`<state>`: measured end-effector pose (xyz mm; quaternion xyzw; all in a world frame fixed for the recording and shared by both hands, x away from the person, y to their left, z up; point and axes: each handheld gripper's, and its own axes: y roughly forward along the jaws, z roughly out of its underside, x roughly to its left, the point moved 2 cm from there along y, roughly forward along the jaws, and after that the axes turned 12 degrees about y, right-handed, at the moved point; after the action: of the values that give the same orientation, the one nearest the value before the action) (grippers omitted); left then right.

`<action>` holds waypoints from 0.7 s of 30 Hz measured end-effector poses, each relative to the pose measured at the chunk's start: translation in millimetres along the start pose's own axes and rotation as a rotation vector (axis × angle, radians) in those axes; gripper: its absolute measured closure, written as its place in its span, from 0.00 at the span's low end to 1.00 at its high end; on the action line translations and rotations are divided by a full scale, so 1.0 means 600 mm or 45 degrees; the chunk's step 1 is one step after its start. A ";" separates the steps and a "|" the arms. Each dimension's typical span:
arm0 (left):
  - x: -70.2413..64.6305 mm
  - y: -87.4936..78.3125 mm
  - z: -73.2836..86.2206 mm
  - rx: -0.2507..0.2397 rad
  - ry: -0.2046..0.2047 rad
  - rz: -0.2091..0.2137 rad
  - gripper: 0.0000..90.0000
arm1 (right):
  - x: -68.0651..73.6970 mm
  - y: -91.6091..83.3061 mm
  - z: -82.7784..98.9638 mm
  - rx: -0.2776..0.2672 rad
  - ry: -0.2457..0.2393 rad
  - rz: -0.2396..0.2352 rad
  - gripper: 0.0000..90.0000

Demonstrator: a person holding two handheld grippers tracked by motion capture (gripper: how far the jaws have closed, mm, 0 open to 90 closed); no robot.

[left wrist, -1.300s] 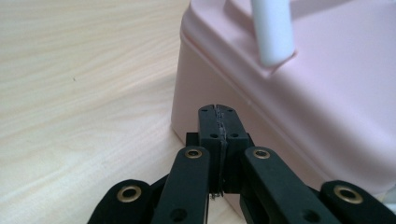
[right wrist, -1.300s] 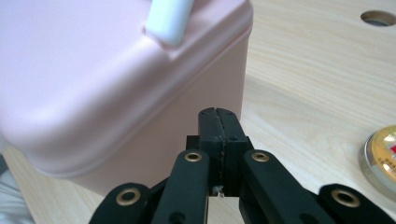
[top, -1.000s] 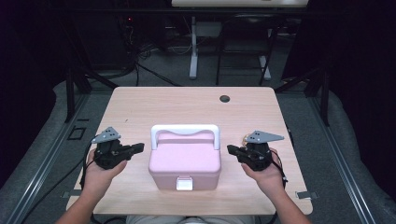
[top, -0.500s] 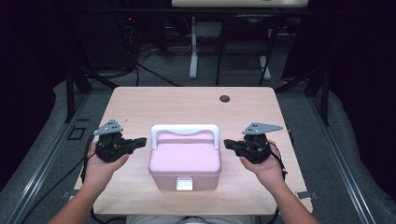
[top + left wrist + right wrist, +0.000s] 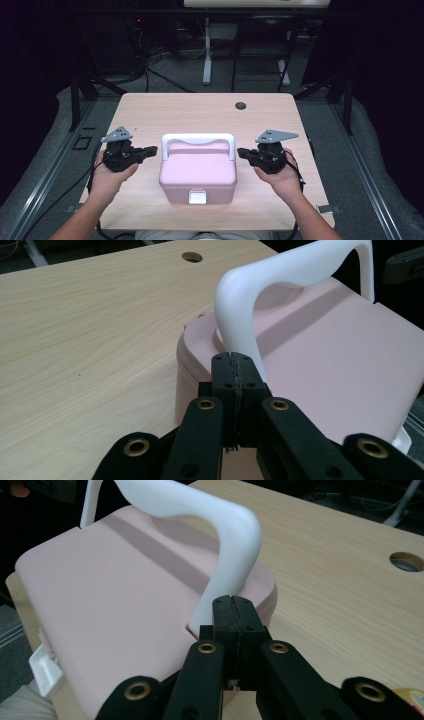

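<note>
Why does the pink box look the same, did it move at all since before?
No. The pink box sits at the same spot near the front edge of the table, in line with the round hole, as in the earlier high views.

Pale wooden table (image 5: 165,110), grey floor (image 5: 50,130), dark room.

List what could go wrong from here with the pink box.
Both tongs are shut, the left tongs and right tongs flanking the pink box; a sideways push with closed tips might slide it rather than grip it. The white handle stands upright and could snag a tip. The white latch sits near the table edge, so the box may slip off.
</note>
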<state>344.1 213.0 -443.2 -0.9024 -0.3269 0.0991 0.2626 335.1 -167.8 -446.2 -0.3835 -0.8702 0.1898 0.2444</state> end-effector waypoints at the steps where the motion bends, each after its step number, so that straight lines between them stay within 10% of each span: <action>1: 0.000 0.000 0.000 -0.002 0.004 -0.001 1.00 | 0.000 0.000 -0.001 -0.001 0.001 -0.001 1.00; 21: -0.001 0.014 -0.001 0.012 -0.013 0.047 0.76 | -0.008 0.009 -0.006 0.038 0.041 -0.042 0.81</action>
<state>348.7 206.9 -447.1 -0.9065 -0.3112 0.1101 0.2631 343.3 -167.6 -447.5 -0.3685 -0.8693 0.1924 0.2672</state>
